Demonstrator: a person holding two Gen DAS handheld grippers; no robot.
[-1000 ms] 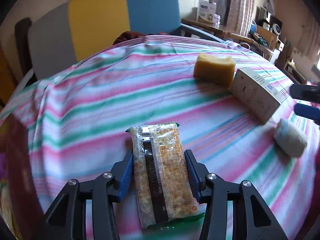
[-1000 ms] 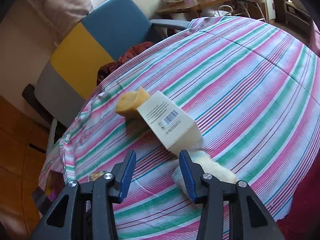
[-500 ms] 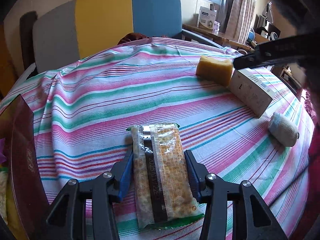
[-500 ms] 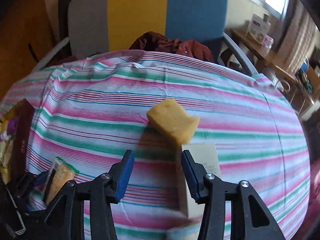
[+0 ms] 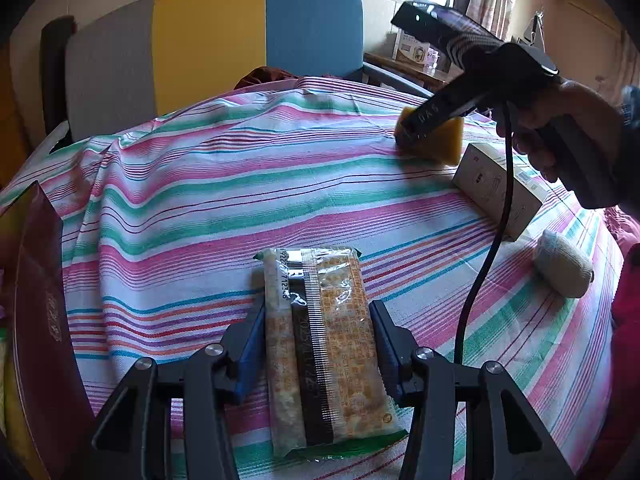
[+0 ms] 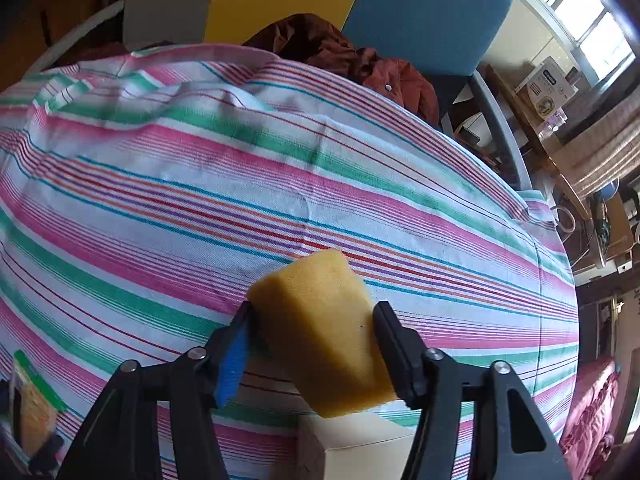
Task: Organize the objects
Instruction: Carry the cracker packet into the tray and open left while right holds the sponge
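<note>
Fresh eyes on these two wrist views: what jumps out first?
The loud pink-and-green striped tablecloth fills both views. In front, the left tool brackets a long snack packet lying on it. Farther right, the right tool straddles a yellow sponge beside a white box, backed by the grey, yellow and blue chair.

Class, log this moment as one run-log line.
left gripper: shut on snack packet | right gripper: around sponge, grip unclear

Striped tablecloth [image 5: 248,184] under snack packet [image 5: 320,344], sponge [image 6: 324,332], carton [image 5: 496,188], cloth roll [image 5: 564,264].
</note>
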